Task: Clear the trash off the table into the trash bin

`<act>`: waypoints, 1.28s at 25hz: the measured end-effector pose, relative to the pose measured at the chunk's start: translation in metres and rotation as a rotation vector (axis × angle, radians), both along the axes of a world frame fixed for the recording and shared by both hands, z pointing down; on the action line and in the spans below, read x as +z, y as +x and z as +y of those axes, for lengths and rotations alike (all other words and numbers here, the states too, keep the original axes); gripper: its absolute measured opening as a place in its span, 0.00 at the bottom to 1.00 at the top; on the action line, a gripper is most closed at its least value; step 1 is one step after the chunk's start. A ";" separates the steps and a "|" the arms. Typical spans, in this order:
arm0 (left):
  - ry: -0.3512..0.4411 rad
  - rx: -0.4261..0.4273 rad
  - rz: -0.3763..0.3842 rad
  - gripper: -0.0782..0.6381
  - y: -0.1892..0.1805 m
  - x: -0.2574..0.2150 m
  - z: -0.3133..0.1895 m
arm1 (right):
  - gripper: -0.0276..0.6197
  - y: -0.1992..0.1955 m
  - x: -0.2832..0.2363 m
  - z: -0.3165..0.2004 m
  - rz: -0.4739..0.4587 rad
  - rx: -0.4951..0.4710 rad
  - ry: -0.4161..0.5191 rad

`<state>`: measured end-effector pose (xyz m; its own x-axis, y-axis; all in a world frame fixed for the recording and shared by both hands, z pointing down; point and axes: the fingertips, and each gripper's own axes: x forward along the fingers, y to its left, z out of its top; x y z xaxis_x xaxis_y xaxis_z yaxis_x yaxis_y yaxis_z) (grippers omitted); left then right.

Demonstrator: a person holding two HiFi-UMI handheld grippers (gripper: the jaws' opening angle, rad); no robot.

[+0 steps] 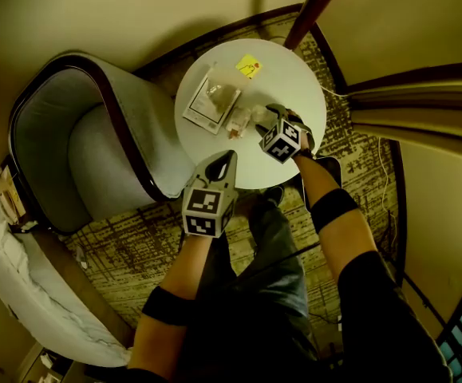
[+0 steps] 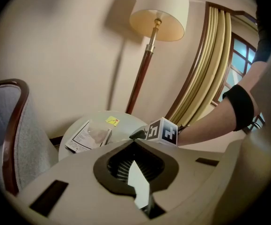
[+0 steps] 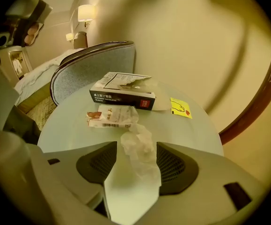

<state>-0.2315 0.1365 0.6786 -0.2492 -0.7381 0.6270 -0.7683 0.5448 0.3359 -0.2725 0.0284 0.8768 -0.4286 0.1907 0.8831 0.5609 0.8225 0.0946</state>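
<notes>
**A:** What is the room like, and what do the things rest on?

**B:** The light is warm and dim. A round white surface stands on patterned carpet. A grey armchair framed in dark wood sits just beside it. A floor lamp with a cream shade rises behind the surface, and gold curtains hang by a window. A bed with white linen lies past the chair.

**A:** Where is the trash?

**B:** All of it is on the surface. There is a crumpled tissue with a torn wrapper near it. A flat box lies behind the wrapper, and a yellow sticky note sits toward the far edge.

**A:** Is there any writing?

**B:** The wrapper carries a barcode. The box has a dark side band with pale characters and a red patch, too small to read. The note bears a small drawing and a red spot.

**A:** And the 2 tools?

**B:** The right hand-held gripper points down with its jaws wide. The tissue lies between them, not squeezed. The left hand-held gripper hovers above the near edge with its jaws together and empty.
</notes>
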 end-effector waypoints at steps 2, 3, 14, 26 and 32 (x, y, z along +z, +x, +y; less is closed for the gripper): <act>-0.010 0.002 -0.002 0.11 0.000 0.002 0.004 | 0.45 -0.002 0.004 0.000 0.004 0.005 -0.005; -0.015 0.000 -0.002 0.11 0.000 0.003 0.007 | 0.45 -0.002 0.006 0.000 0.010 0.006 -0.010; -0.041 -0.003 0.010 0.11 0.000 0.009 0.016 | 0.20 0.008 -0.009 0.005 0.044 0.098 -0.130; -0.014 0.019 -0.005 0.11 0.013 -0.028 0.015 | 0.19 0.028 -0.118 -0.002 -0.111 0.196 -0.171; 0.024 0.033 -0.039 0.11 0.012 -0.078 0.018 | 0.18 0.053 -0.214 0.012 -0.235 0.271 -0.274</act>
<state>-0.2193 0.1541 0.6003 -0.2482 -0.7611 0.5993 -0.7985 0.5110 0.3182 -0.2196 0.0403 0.6632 -0.6782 0.2574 0.6883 0.3115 0.9490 -0.0480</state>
